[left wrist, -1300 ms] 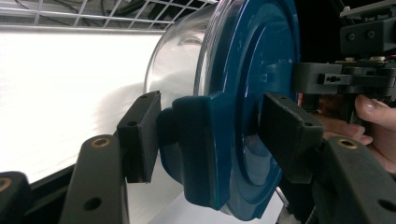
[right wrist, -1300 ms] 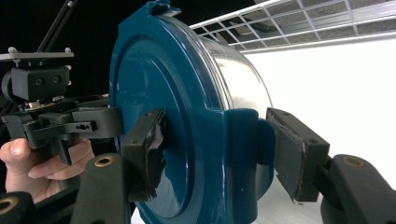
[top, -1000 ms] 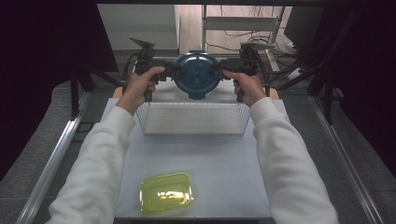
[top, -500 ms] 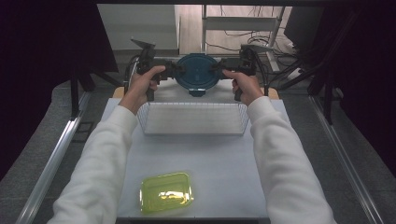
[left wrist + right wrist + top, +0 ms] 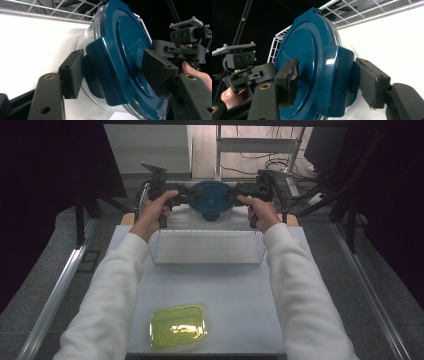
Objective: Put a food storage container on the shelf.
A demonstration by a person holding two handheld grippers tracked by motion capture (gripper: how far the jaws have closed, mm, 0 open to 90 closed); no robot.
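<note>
Two claws flanked one blue-lidded container [image 5: 212, 200], held beyond the wire basket [image 5: 207, 247] on the bench [image 5: 220, 290]. Left claw [image 5: 113, 72] straddled a lid tab, jaws just widening, pads off it. Right claw [image 5: 332, 80] likewise stood spread around the opposite tab, released.
</note>
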